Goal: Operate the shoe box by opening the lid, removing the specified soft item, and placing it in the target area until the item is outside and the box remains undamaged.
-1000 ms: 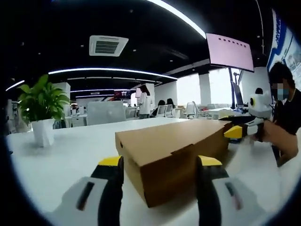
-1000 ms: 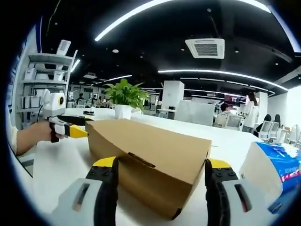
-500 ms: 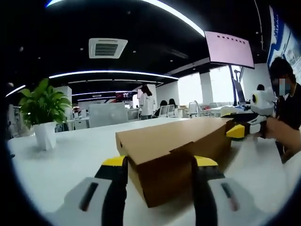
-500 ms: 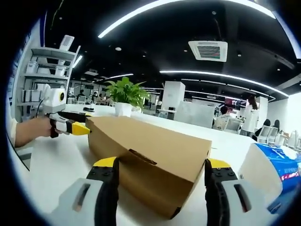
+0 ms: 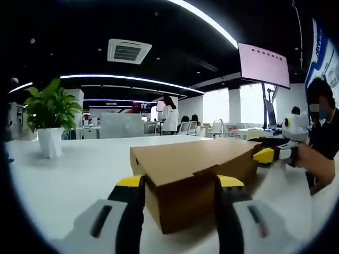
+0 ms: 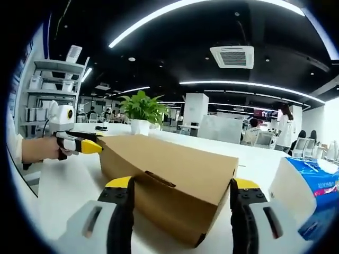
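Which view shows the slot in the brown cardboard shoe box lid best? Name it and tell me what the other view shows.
The right gripper view: the slot lies dark along the front edge of the brown cardboard shoe box, between that gripper's jaws. The left gripper view shows the box's opposite end, where a flap overlaps the end wall and no slot is clear.

We note an open office with a dark ceiling [image 5: 63, 32]; curved light strips [image 6: 190, 13] and an air vent [image 6: 232, 55]; white table [image 5: 69, 169]; shelving [image 6: 42, 90]; bright windows [image 5: 214, 100].
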### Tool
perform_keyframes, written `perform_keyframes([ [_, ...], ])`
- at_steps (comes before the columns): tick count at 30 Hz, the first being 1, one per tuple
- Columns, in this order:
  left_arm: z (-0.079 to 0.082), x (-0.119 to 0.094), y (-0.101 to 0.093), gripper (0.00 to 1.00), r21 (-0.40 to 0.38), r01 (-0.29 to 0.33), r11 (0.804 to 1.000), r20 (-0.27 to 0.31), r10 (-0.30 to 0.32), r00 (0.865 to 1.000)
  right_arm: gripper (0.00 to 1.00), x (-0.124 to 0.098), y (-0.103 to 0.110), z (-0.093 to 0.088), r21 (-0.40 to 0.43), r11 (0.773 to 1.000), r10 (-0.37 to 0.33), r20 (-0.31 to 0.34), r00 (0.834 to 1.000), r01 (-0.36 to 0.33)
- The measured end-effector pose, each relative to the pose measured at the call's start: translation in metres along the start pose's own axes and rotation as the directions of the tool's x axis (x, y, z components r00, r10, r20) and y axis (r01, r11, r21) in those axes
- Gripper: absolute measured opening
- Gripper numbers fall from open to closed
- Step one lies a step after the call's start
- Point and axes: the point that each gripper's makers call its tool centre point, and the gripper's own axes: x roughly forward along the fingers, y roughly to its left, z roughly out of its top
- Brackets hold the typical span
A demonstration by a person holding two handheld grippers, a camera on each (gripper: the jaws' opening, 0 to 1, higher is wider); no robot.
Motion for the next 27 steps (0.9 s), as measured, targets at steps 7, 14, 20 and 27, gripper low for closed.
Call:
perform_keyframes([
  [7, 0.002, 0.001, -0.003, 0.54, -0.037, -0.021, 0.999, -0.002, 0.021, 1.0, 0.76, 0.0, 0.001, 0.0, -0.001, 1.0, -0.004, -0.003, 1.0, 0.004],
  [14, 0.001, -0.004, -0.008, 0.54, -0.044, -0.04, 0.998, 0.037, 0.042, 0.998, 0.76, -0.006, 0.001, -0.001, -0.002, 1.0, 0.002, 0.004, 1.0, -0.002],
  [20, 0.001, -0.01, -0.014, 0.54, -0.039, -0.045, 0.998, 0.042, 0.046, 0.998, 0.75, -0.013, 0.005, -0.001, -0.006, 1.0, 0.007, 0.022, 1.0, -0.007],
  [27, 0.0, -0.018, -0.02, 0.54, -0.011, -0.054, 0.998, 0.027, 0.054, 0.998, 0.75, -0.019, 0.01, -0.001, -0.007, 1.0, 0.021, 0.029, 0.999, -0.02],
])
